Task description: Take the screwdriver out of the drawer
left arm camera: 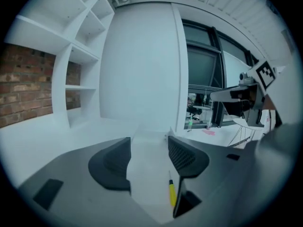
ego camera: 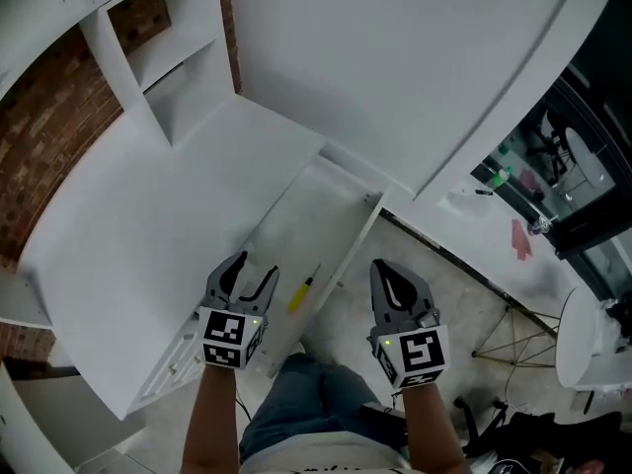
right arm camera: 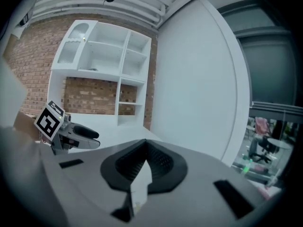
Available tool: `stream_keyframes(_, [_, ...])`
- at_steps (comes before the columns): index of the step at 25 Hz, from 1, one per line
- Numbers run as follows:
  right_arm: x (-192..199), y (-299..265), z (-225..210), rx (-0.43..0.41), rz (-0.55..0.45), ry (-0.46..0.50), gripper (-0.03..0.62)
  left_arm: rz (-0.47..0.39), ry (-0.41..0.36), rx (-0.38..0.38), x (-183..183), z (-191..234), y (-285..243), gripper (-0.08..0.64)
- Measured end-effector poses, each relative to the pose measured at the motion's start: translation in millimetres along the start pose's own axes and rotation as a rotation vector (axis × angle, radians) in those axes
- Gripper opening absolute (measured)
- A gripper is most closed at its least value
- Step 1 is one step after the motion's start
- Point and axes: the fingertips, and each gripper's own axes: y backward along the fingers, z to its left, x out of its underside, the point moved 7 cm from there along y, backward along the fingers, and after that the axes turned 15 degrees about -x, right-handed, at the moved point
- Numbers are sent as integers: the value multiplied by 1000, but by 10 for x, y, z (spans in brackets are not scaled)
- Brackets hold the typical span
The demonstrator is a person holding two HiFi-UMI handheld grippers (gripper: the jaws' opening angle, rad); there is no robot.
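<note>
**A:** Why are the left gripper's (left arm camera: pixel 149 157) jaws spread wide with nothing between them?

**B:** To straddle the screwdriver (left arm camera: pixel 172 193), I'd guess. It lies in the open drawer (ego camera: pixel 308 227) just ahead of them, by the right wall. The right gripper (ego camera: pixel 395 284) hangs beside the drawer, closed and empty.

**A:** And around it?

**B:** A white desk (ego camera: pixel 148 245), white shelves (ego camera: pixel 168 62), a brick wall (ego camera: pixel 39 156) and a speckled floor (ego camera: pixel 444 294).
</note>
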Motion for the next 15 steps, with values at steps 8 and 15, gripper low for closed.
stream_keyframes(8, [572, -123, -175, 25, 106, -107, 11, 221, -47, 115, 764, -344, -448, 244])
stream_keyframes(15, [1020, -200, -310, -17, 214, -184, 11, 433, -61, 164, 1388, -632, -712, 216])
